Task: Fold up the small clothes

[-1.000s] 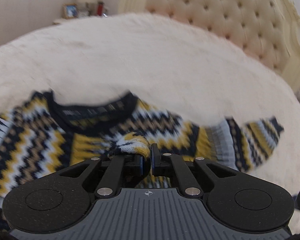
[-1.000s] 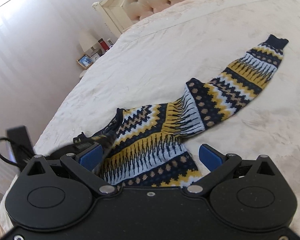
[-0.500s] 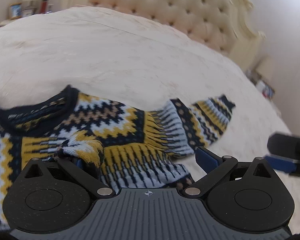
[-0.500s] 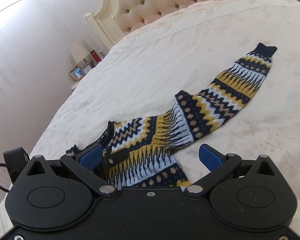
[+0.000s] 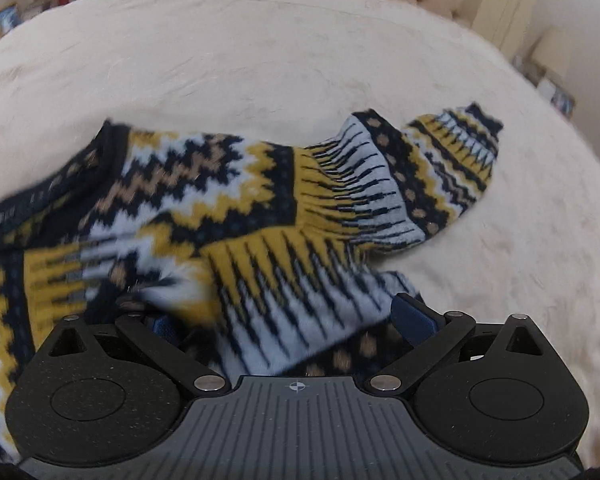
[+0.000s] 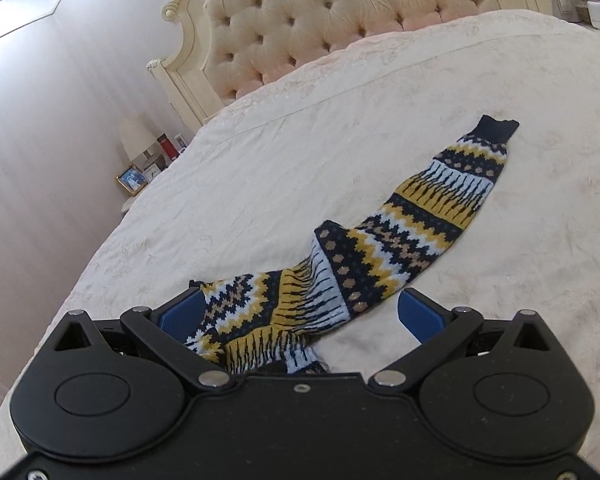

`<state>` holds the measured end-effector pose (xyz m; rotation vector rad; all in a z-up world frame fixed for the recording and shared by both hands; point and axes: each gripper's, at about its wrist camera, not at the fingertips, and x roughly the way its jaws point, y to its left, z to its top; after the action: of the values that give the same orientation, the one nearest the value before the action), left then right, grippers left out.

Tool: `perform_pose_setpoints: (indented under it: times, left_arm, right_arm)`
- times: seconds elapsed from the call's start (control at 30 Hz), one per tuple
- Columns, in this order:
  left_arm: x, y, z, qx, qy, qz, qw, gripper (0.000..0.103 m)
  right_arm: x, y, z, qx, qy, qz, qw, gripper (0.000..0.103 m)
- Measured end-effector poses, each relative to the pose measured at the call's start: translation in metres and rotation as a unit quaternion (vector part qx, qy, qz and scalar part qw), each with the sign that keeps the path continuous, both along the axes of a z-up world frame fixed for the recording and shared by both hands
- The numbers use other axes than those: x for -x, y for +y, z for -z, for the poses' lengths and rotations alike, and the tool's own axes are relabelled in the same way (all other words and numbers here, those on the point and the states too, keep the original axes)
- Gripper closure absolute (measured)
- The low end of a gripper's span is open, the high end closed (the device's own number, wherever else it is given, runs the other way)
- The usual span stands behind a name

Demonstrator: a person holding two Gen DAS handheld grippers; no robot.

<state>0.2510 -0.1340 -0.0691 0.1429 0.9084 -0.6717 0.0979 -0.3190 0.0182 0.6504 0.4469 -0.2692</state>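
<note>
A knitted sweater (image 5: 260,208) with navy, yellow, white and tan zigzags lies spread on the cream bedspread (image 5: 260,60). Its navy collar (image 5: 60,192) is at the left, and one sleeve (image 6: 440,208) stretches up and right to a navy cuff (image 6: 496,128). My left gripper (image 5: 288,320) hovers low over the sweater's body, open wide. Loose fabric bunches between its blue pads (image 5: 414,316) without being pressed. My right gripper (image 6: 300,314) is open too, its pads (image 6: 420,316) either side of the shoulder where the sleeve begins.
A tufted headboard (image 6: 340,20) closes off the far end of the bed. A nightstand with a lamp and picture frame (image 6: 134,178) stands beyond the bed's left edge. Another bedside table (image 5: 552,80) stands at the far right.
My left gripper has opened and let go of the pinched fold of sweater. It then sank and swung right over the garment. The right gripper has stayed open and has only tilted.
</note>
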Motion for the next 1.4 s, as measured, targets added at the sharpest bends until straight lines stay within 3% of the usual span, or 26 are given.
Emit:
perform_pose_setpoints:
  times: [0.17,0.4,0.63,0.77,0.9,1.17,1.4]
  left_arm:
    - [0.018,0.043,-0.003,0.085,0.002,-0.024,0.9961,0.000]
    - [0.041,0.099,-0.014,0.108,0.014,-0.033,0.9935,0.000]
    - [0.049,0.176,-0.033,0.062,-0.036,-0.128,0.9891,0.000]
    - [0.036,0.215,-0.036,0.004,-0.061,-0.209,0.9759,0.000]
    - [0.016,0.246,-0.027,-0.003,-0.048,-0.256,0.9656,0.000]
    - [-0.017,0.274,0.004,0.005,-0.025,-0.277,0.9605,0.001]
    - [-0.024,0.278,0.014,-0.001,-0.020,-0.261,0.9652,0.000]
  right_arm:
    - [-0.001,0.004,-0.001,0.005,0.003,-0.009,1.000,0.001]
    - [-0.007,0.013,0.005,0.020,0.022,-0.027,0.999,0.001]
    - [-0.019,0.035,0.012,0.054,0.040,-0.058,0.996,0.001]
    - [-0.028,0.054,0.017,0.088,0.048,-0.086,0.991,0.001]
    - [-0.037,0.075,0.024,0.123,0.056,-0.114,0.984,0.001]
    - [-0.056,0.113,0.039,0.209,0.075,-0.148,0.964,0.001]
    - [-0.070,0.155,0.050,0.340,0.086,-0.148,0.925,0.008]
